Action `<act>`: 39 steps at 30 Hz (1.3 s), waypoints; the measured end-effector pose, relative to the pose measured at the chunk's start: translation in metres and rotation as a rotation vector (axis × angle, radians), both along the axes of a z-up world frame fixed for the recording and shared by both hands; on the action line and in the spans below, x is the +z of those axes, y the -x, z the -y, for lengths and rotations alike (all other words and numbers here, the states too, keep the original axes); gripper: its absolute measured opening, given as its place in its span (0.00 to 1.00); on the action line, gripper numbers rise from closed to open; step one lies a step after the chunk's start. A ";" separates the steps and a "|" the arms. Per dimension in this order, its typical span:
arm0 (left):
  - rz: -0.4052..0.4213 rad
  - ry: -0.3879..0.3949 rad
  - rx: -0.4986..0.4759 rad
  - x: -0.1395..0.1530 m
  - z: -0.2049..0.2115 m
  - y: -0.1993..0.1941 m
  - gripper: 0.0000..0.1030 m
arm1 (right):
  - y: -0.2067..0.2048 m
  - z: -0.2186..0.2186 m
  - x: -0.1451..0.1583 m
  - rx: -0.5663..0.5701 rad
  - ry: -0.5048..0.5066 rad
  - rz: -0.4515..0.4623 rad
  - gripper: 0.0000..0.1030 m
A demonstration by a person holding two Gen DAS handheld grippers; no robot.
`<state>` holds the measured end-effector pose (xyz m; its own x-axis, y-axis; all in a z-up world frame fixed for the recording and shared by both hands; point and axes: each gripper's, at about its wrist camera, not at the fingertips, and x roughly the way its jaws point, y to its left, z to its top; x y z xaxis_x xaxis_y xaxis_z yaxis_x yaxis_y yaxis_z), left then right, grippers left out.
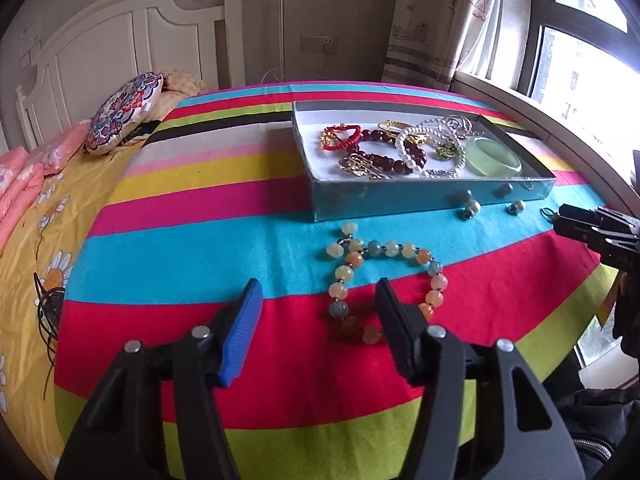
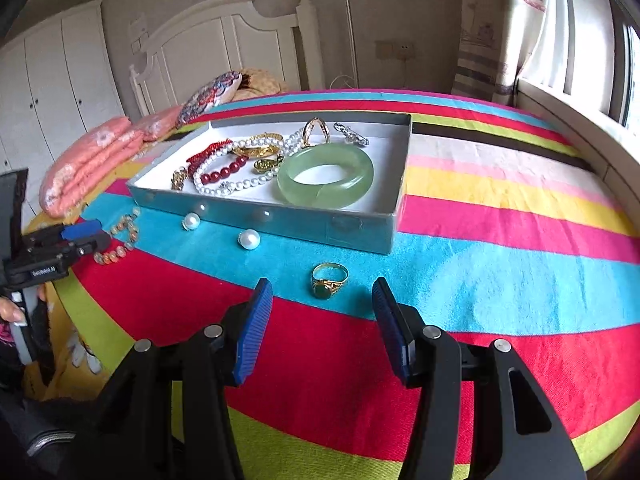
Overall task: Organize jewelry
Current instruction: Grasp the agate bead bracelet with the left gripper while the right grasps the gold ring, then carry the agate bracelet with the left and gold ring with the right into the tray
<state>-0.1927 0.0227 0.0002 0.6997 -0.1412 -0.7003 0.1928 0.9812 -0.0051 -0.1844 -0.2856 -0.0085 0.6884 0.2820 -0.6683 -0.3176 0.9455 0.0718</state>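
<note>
Left wrist view had your left gripper (image 1: 316, 296) low over the red stripe of the bed's striped cloth (image 1: 200, 216), its jaws spread with nothing pinched. The near end of the pastel stone-bead necklace (image 1: 384, 276) lay partly behind the inner side of the right-hand finger, so you seemed to be lining up on that strand; whether any pad touched a bead could not be told. The loop ran away from you across the red and onto the blue stripe, stopping just short of the tray.

Right wrist view showed your right gripper (image 2: 323, 292) likewise spread and empty, and the gold ring with a green stone (image 2: 329, 280) sat on the cloth just beyond its tips, centred on the gap. That placing looked deliberate: a small ring lying flat needs the pads to come down on either side of the band. Farther on, two loose pearl earrings (image 2: 249, 239) rested on the blue stripe close to the front wall of the shallow silver-blue cardboard tray (image 2: 280, 224).

Inside the tray lay the pieces already gathered: a pale green jade bangle (image 2: 326, 178) at the near right, with a white pearl strand (image 2: 224, 184), dark red beads and gold pieces crowded to its left. The tray's right end and back stayed bare, a fair landing spot for the rest.

The surface was soft bedding, so small pieces would likely sink slightly under pressure. Beyond it stood a white headboard (image 1: 132, 40), a patterned round cushion (image 1: 124, 112), folded pink bedding, a curtain and a bright window.
</note>
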 end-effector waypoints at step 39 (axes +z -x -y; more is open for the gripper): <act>0.237 -0.036 -0.160 0.093 0.033 0.013 0.09 | 0.009 0.003 0.051 0.006 -0.001 0.154 0.16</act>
<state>-0.2052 -0.0104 0.0927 0.8156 -0.2405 -0.5262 0.3366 0.9370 0.0934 -0.1934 -0.2881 0.0423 0.7811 0.2876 -0.5542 -0.3311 0.9433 0.0230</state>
